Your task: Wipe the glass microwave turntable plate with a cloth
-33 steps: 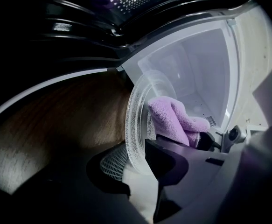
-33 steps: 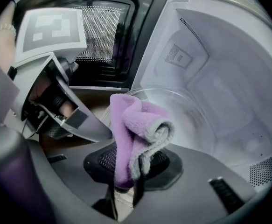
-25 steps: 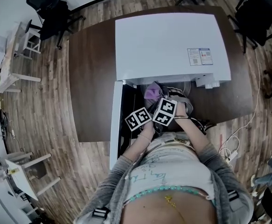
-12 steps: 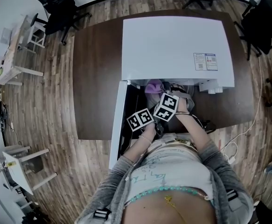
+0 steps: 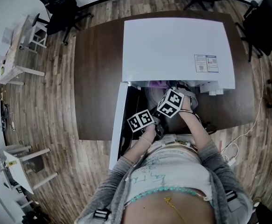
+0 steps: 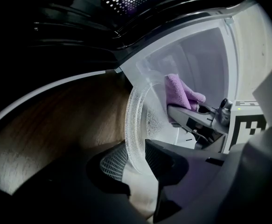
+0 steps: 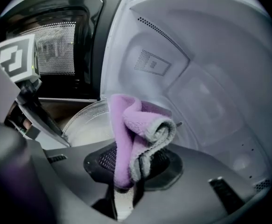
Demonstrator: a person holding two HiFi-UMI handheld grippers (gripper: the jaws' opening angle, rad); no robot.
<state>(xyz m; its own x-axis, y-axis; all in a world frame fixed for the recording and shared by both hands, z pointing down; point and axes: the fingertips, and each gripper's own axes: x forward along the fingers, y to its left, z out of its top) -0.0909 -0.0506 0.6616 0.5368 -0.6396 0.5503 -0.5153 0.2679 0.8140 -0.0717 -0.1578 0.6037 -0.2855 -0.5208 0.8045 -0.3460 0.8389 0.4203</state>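
My left hand-held gripper [image 6: 136,158] pinches the rim of the tilted glass turntable plate [image 6: 142,120] at the microwave [image 5: 173,45] opening. My right hand-held gripper [image 7: 129,174] clamps the folded purple cloth [image 7: 126,129] near it.

No legible text in view

A small printed sticker [image 5: 205,63] sits near the front right corner of the white microwave [image 5: 173,41] top, with blue and red blocks of print too small to read. The left cube [image 5: 140,121] and the right cube [image 5: 170,102] bear black-and-white square markers, which are patterns, not letters. A teal scrawl crosses the person's shirt [image 5: 161,171], and it cannot be made out.
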